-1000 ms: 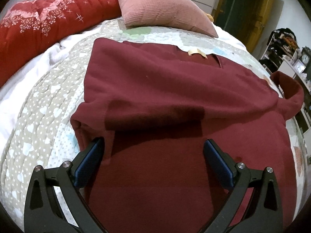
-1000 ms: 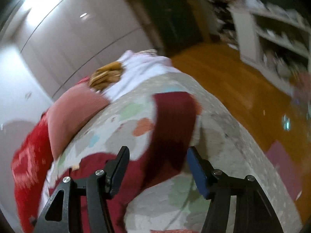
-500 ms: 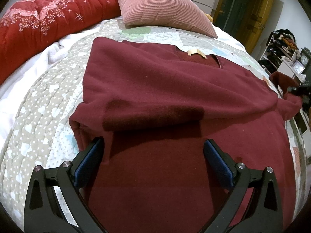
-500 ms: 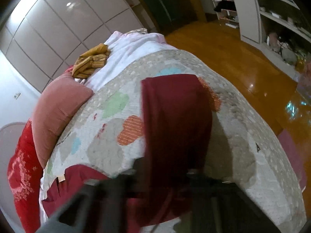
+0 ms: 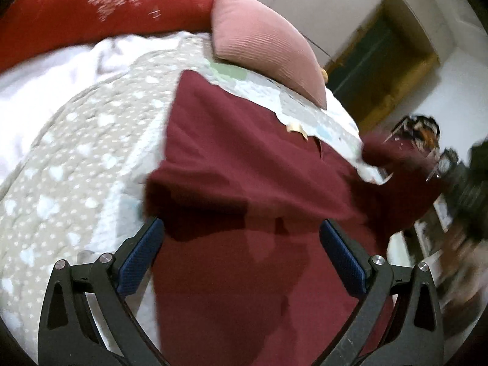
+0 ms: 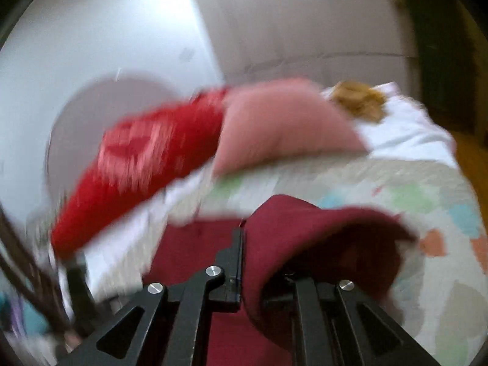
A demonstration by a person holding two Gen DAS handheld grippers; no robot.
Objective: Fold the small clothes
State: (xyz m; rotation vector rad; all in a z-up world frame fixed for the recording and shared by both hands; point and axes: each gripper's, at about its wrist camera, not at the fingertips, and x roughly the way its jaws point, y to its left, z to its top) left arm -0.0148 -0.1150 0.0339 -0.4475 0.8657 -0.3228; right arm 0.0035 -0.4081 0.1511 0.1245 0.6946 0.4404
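A dark red sweater (image 5: 244, 167) lies spread flat on the quilted bedspread (image 5: 76, 167), with a tan label at its neck. My left gripper (image 5: 241, 238) hovers open over its near left part, blue pads wide apart and nothing between them. In the left wrist view the sweater's right sleeve (image 5: 405, 183) is lifted off the bed at the far right. In the blurred right wrist view my right gripper (image 6: 247, 244) is closing its jaws on that sleeve (image 6: 320, 235), which is pinched between them and drapes over the right finger, hiding it.
A pink pillow (image 5: 265, 45) and a red flowered quilt (image 5: 91, 9) lie at the head of the bed. A yellow garment (image 6: 357, 100) rests on white bedding behind the pillow. A doorway and cluttered shelves (image 5: 421, 134) stand beyond the bed's right side.
My right gripper closed on the sleeve and swung it up and across toward the sweater's body. My left gripper rolled and shifted a little, still open.
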